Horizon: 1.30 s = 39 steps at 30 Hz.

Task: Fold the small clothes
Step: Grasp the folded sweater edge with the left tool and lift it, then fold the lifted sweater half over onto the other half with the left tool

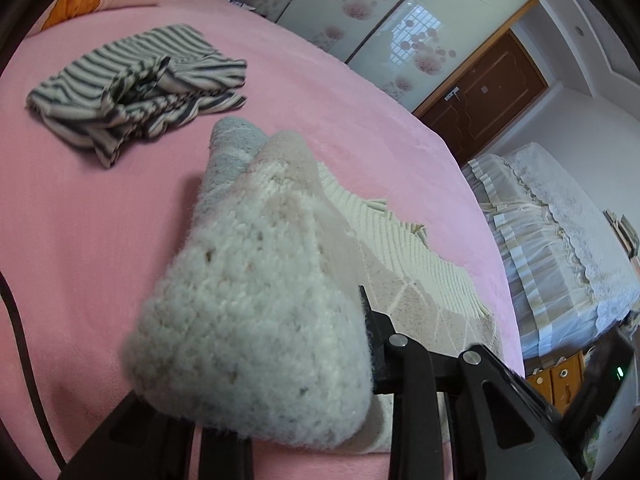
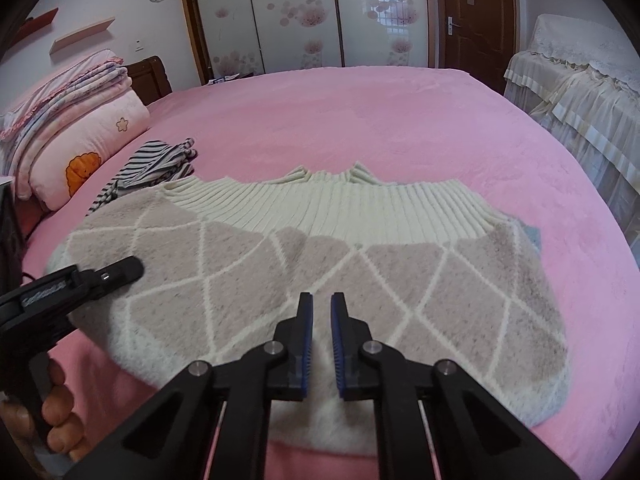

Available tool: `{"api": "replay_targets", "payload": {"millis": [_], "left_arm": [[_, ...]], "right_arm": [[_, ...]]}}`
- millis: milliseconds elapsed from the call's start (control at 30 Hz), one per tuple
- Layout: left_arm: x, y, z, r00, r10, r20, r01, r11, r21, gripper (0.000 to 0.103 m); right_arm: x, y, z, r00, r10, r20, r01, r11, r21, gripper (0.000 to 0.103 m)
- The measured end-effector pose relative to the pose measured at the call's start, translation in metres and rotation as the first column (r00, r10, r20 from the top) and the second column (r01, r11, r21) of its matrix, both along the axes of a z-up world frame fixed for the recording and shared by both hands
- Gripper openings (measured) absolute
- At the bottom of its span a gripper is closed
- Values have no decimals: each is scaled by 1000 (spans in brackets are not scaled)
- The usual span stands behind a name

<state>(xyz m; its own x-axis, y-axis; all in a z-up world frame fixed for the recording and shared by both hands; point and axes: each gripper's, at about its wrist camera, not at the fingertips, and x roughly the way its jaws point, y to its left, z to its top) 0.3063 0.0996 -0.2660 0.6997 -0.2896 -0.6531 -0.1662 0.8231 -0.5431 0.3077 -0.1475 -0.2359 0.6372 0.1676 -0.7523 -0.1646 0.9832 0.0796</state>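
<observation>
Left finger of the left gripper [image 1: 360, 344] buried behind a lifted fold of the fuzzy sweater [image 1: 256, 320] — fold itself blurred, so close to the lens. Grip on the knit not visible from the right wrist either. Striped garment [image 2: 152, 168] partly hidden behind the sweater's ribbed hem. Folded quilts [image 2: 60, 92] cut off at the left edge.

I count one knitted sweater [image 2: 304, 264], one striped garment [image 1: 136, 88], one pillow [image 2: 84, 152], and my two grippers: left [image 2: 120, 270], right [image 2: 320, 312].
</observation>
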Motion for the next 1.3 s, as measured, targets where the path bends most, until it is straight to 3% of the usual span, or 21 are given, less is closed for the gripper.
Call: {"api": "replay_targets", "payload": {"millis": [233, 567, 800, 1000, 1100, 1300], "left_arm": [[0, -10, 15, 1000, -9, 12, 8, 999, 36, 25], [-4, -36, 42, 994, -67, 89, 60, 995, 82, 25], [-1, -77, 66, 980, -140, 139, 120, 982, 145, 25], [0, -109, 82, 971, -179, 156, 147, 969, 198, 25], [1, -124, 84, 971, -195, 141, 164, 964, 208, 25], [4, -162, 90, 963, -232, 136, 190, 945, 268, 25]], "right_arm": [[31, 13, -12, 1000, 17, -22, -17, 999, 29, 4], [37, 33, -47, 994, 80, -73, -81, 997, -9, 3], [29, 17, -49, 996, 64, -69, -58, 995, 82, 3], [13, -9, -39, 998, 33, -59, -19, 975, 221, 2], [9, -6, -48, 995, 56, -86, -36, 975, 221, 2], [4, -37, -47, 992, 40, -120, 8, 928, 371, 2]]}}
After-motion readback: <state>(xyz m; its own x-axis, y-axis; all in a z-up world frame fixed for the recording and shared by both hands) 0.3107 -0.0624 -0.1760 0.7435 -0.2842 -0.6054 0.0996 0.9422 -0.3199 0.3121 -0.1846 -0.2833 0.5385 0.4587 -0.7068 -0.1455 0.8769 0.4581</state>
